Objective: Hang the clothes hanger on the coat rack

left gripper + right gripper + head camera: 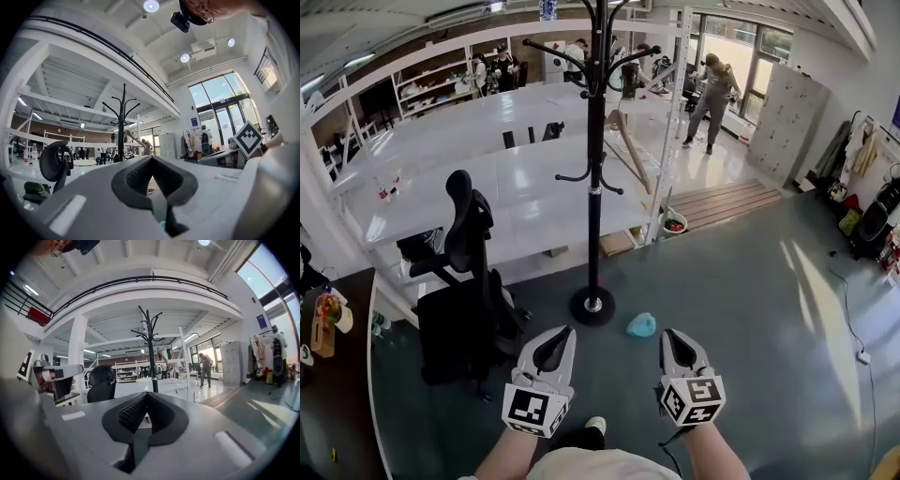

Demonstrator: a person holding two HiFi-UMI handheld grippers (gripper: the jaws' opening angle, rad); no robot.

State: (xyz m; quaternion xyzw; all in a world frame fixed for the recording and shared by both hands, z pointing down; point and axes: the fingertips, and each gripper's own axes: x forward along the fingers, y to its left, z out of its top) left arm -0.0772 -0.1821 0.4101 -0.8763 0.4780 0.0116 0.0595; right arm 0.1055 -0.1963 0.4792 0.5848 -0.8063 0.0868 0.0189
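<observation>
Left claw [566,330]: closed tip to tip and empty. In the left gripper view the dark pads meet at a point, with only floor showing in the hollow below them. It is held low in front of the person and aimed towards the rack's foot.
Right claw [668,334]: also closed and empty, pads pressed together at the tip. It is level with the left one and well apart from it.
Marker cubes: one [534,410] sits at the back of the left claw and the other [692,398] at the back of the right, both above the person's forearms.
Coat rack [595,187]: a black pole standing upright on a round base on the grey-green floor, straight ahead of both claws and out of their reach. Curved arms spread at the top, and a shorter pair sits halfway down.
Hanger [630,150]: pale wood, up among the rack's arms on its right side and slanting down and away from the pole (which hook carries it cannot be made out at this size).
Office chair [464,272]: black with a high back, to the left of the rack and near the left claw.
Crumpled blue-green item [641,324]: on the floor just right of the rack's base, between the two claws and ahead of them.
White counter [525,197]: long and glossy, running behind the rack.
Wooden platform [722,202]: low slats on the floor to the right, beyond the counter's end.
Person [712,89]: standing far off by the windows, back turned.
</observation>
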